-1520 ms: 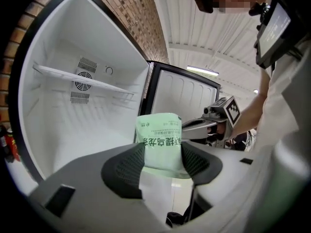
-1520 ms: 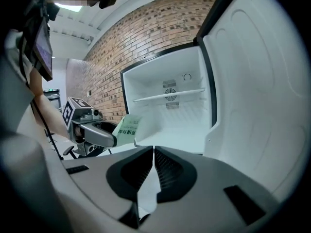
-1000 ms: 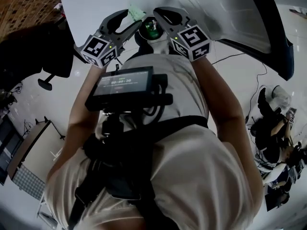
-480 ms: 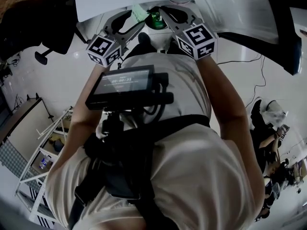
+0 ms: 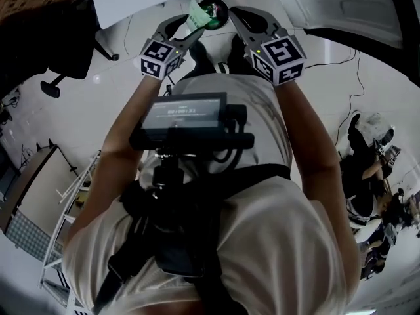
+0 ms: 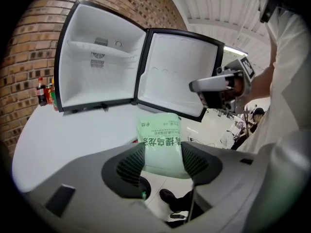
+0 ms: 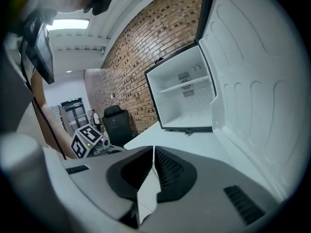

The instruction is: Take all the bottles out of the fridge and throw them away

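Head view, from above: the person's arms reach forward with the left gripper and right gripper side by side over the floor; a green pack shows at the left gripper's tips, just beside a round dark container; a screen sits on the chest rig.

Left gripper view: only here are the bottles seen, upright on the white table outside the fridge, just to its left against the brick wall; the fridge stands open, its door swung to the right; the right gripper hangs in front of the door; a shoe shows below the jaws.

Right gripper view: only here do a dark chair and a distant person by the wall appear; the left gripper's marker cube lies at lower left; the open fridge and its door fill the right side.

Jaws: the left gripper has its jaws spread wide and pinches the green pack, both pads on its lower edges; the right gripper has its jaws pressed together with nothing between them.
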The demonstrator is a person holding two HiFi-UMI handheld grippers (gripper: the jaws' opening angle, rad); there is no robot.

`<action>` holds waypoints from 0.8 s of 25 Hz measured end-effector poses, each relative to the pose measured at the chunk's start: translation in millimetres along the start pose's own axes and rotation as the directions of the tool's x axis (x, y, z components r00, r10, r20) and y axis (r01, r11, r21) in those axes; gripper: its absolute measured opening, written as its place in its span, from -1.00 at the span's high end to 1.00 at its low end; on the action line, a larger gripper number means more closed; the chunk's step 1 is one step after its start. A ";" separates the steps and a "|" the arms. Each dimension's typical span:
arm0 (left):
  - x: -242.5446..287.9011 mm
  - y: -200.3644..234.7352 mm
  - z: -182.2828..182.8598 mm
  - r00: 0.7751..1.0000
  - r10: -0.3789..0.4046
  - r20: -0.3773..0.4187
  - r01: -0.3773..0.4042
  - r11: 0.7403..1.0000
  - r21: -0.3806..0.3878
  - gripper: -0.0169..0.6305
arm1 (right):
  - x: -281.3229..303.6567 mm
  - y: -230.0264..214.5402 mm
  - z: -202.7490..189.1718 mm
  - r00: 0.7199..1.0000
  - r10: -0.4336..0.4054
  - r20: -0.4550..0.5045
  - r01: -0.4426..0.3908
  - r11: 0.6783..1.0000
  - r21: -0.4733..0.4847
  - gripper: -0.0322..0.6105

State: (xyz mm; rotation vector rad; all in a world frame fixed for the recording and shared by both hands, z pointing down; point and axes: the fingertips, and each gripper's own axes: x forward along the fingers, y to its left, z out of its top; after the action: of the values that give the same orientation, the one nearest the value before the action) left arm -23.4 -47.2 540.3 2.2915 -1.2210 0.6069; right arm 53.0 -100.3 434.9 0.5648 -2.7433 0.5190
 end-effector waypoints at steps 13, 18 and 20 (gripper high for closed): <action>51.0 42.7 -97.2 0.982 -0.049 -0.185 0.034 0.996 -0.085 0.18 | 0.2 23.4 -45.8 0.995 -0.097 -0.020 0.098 0.993 0.059 0.87; 60.5 48.3 -125.5 0.968 -0.047 -0.248 0.037 0.998 -0.045 0.18 | 5.6 30.5 -56.6 0.994 -0.106 -0.042 0.108 0.992 0.060 0.87; 65.2 51.3 -131.8 0.957 -0.047 -0.286 0.045 0.999 -0.014 0.18 | 9.9 33.1 -62.0 0.993 -0.098 -0.064 0.102 0.993 0.064 0.87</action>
State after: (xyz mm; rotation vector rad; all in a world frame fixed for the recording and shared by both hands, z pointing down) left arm -55.0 -36.4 692.5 2.1280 -1.0260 0.8803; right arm 43.0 -50.2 484.1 0.6874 -2.6333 0.5951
